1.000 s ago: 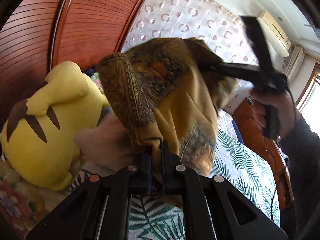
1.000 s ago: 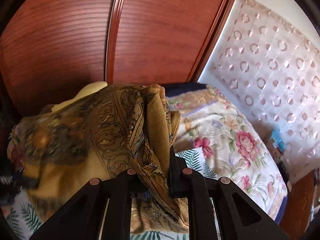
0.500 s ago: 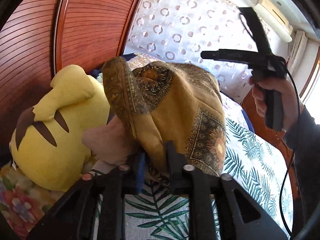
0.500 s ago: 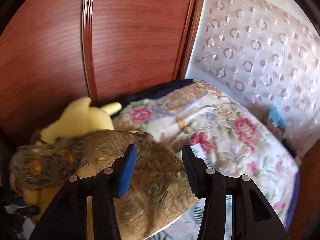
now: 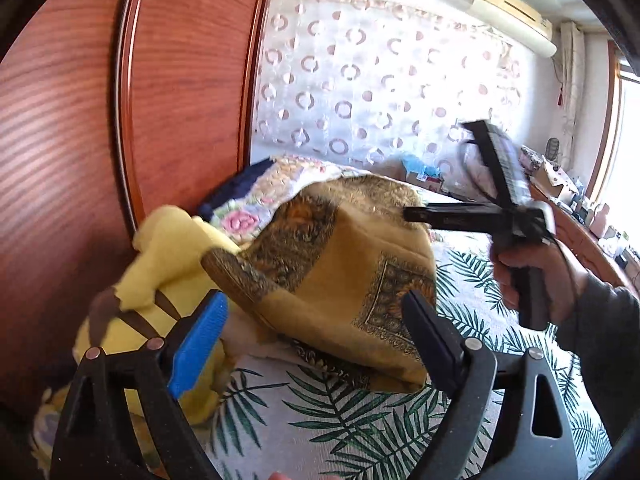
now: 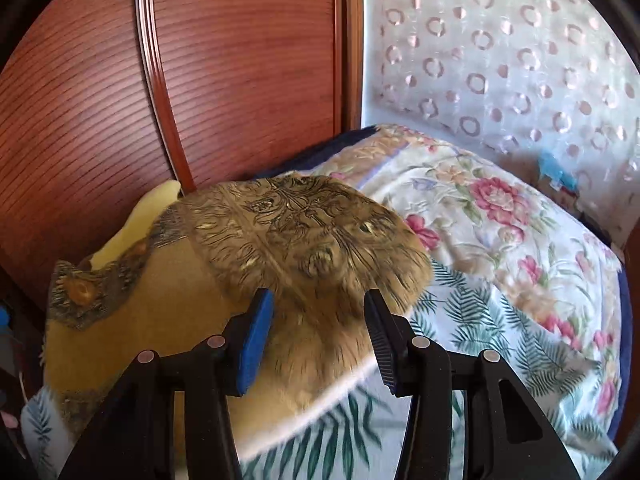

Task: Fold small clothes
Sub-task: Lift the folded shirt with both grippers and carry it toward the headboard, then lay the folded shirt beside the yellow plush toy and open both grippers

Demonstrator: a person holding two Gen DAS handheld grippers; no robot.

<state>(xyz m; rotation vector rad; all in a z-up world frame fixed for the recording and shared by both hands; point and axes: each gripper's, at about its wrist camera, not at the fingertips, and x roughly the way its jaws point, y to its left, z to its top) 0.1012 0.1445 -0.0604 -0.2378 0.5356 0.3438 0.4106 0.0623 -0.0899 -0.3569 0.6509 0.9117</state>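
A mustard-yellow garment with dark ornate print lies loose in a heap over the palm-leaf sheet, its far edge against the plush toy. My left gripper has its jaws opening wide; the garment sits just beyond and between the fingertips, and neither pad presses on it. In the right wrist view the same garment is motion-blurred under my right gripper, which stands open with no pad touching the cloth. The left wrist view also shows the right gripper, open, at the garment's far right edge, held by a hand.
A yellow plush toy leans on the red-brown wooden headboard at the left. A floral quilt is bunched at the bed's far end by a circle-patterned curtain. The palm-leaf sheet spreads in front. A cluttered wooden desk lines the right.
Both grippers held the garment up a second ago. The right one let go first, then the left opened wide. The garment has dropped onto the bed.
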